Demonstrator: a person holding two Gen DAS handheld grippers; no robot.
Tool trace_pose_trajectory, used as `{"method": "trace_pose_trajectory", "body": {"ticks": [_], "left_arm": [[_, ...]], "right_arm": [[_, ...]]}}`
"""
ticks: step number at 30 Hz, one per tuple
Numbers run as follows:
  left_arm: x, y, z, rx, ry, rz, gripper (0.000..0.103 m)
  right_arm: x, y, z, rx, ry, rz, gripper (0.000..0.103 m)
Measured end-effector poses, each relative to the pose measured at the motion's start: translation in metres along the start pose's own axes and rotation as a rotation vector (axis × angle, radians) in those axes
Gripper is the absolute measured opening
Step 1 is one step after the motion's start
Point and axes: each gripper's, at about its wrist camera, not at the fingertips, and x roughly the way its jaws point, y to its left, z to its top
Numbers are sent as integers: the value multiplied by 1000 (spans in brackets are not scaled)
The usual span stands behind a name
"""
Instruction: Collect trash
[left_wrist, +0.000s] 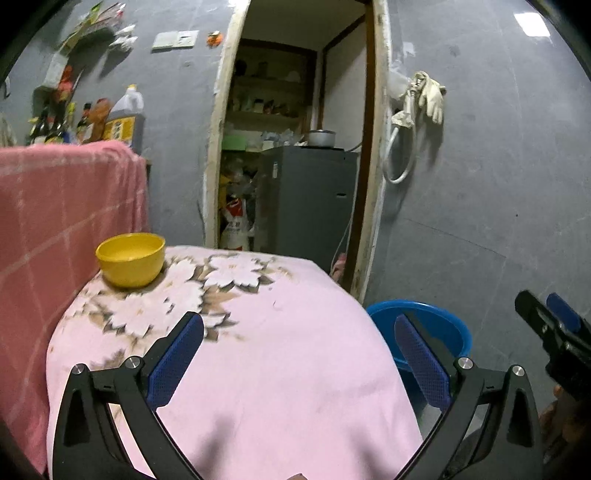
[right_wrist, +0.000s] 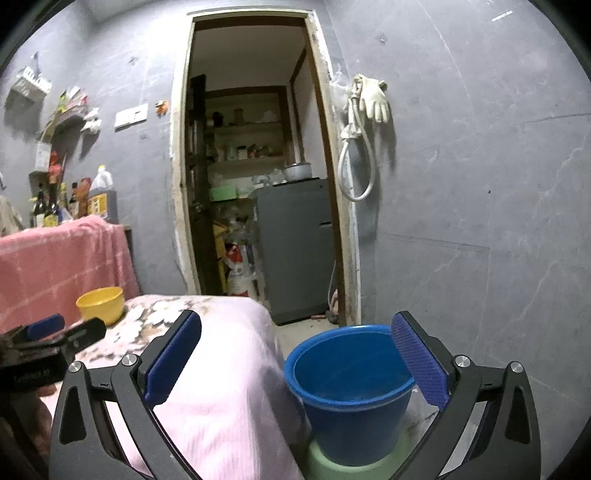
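Step in hand: the search or approach phase of the trash collection, as judged from an unloaded pair of grippers. No piece of trash can be made out on the near surfaces; some may lie outside both views.

Receptacle: a round blue plastic bucket (right_wrist: 351, 391), on the floor just right of the table, standing on a pale green base (right_wrist: 354, 467). It looks empty inside, though the bottom is dim.

Table: covered by a pink floral-printed cloth (left_wrist: 258, 350). At its far left corner stands a yellow plastic bowl (left_wrist: 131, 264). A pink checked towel (left_wrist: 55, 221) hangs to the left of that.

Left gripper (left_wrist: 299, 363): held over the near part of the table, pointing slightly downward toward the far wall. Blue-padded jaws wide apart, nothing between them.

Right gripper (right_wrist: 295, 363): level with the left one and to its right, over the gap between the table edge and the bucket. Jaws fully spread, nothing between them; the bucket rim shows behind the right finger, untouched.

Background: grey wall, open doorway with a grey cabinet (right_wrist: 295, 251) beyond, pale rubber gloves (right_wrist: 375, 99) hung on the wall at right.

Next move calls for: finding an item of trash, bringing open jaws around it, closing, then carrying it over the bucket mouth.
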Motion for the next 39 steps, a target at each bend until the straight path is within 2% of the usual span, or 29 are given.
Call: {"method": "trace_pose_trajectory", "body": {"ticks": [12,17,21,26,32,39], "left_arm": [[-50,23,-27,-8,-52,73,101],[-64,28,-37,6,-71,96,101],[-70,33,-48,18,-78,104,102],[-68,38,-65,-14,-62,95,101],[-66,39,-76,8,-67,125,102],[-65,42,-85,-1,-71,121,102]], "right_arm": [[-34,26,-18,-50,-33,16,103],[-42,34,-26,-63,-28,-9,103],[-46,37,-33,-65,-20,-41,103],[-47,38,-43,-65,2,-57,103],[-46,42,-57,-84,22,-63,103],[-44,42,-66,-96,37,-71,103]]}}
